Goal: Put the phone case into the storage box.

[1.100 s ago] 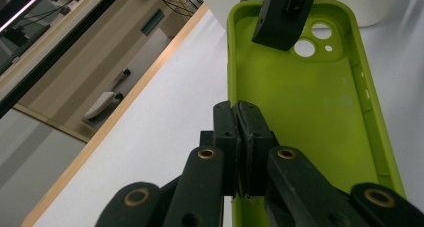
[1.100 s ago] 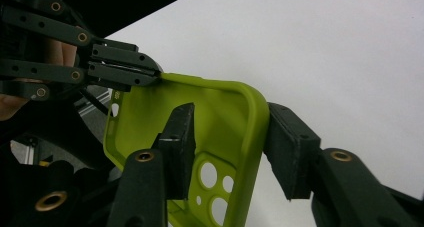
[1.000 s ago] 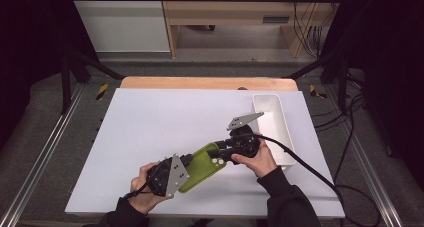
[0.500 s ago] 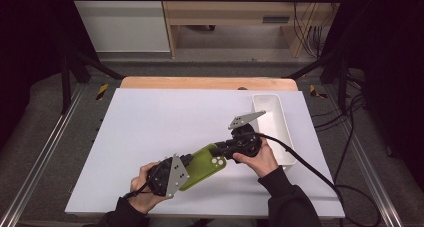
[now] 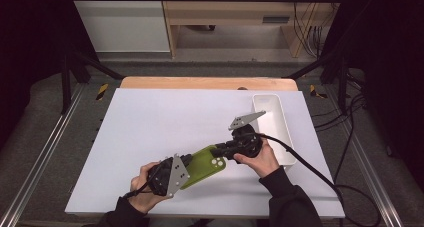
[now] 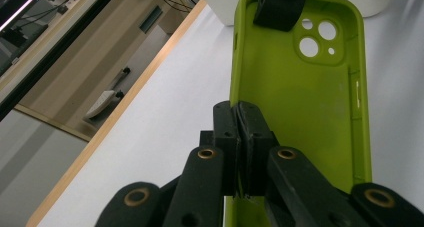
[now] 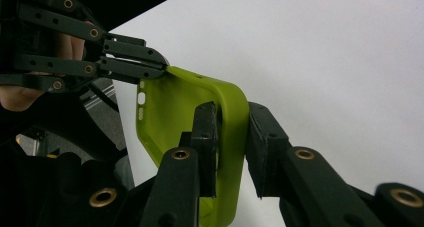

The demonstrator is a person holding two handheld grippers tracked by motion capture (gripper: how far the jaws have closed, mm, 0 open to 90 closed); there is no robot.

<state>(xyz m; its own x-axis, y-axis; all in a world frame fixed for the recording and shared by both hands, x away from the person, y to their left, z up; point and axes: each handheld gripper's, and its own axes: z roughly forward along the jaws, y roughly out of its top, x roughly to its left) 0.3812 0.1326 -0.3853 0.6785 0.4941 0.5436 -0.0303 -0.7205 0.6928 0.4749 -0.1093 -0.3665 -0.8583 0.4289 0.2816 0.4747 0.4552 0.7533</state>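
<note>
A lime-green phone case is held just above the white table, inner side up, with its camera holes at the far end. My left gripper is shut on the rim of the case at its near end, pads pressed flat together on the wall. My right gripper has just been closing its jaws on the rim at the camera end of the case; its pads now clamp that wall. The right gripper view shows the left gripper biting the opposite end.
A long white tray lies at the right side of the white tabletop, just beyond my right hand. The right gripper's cable trails off to the lower right. A wooden edge runs along the table's far side.
Both hands and the case keep their places. The right gripper's jaws have tightened onto the case's camera end.
</note>
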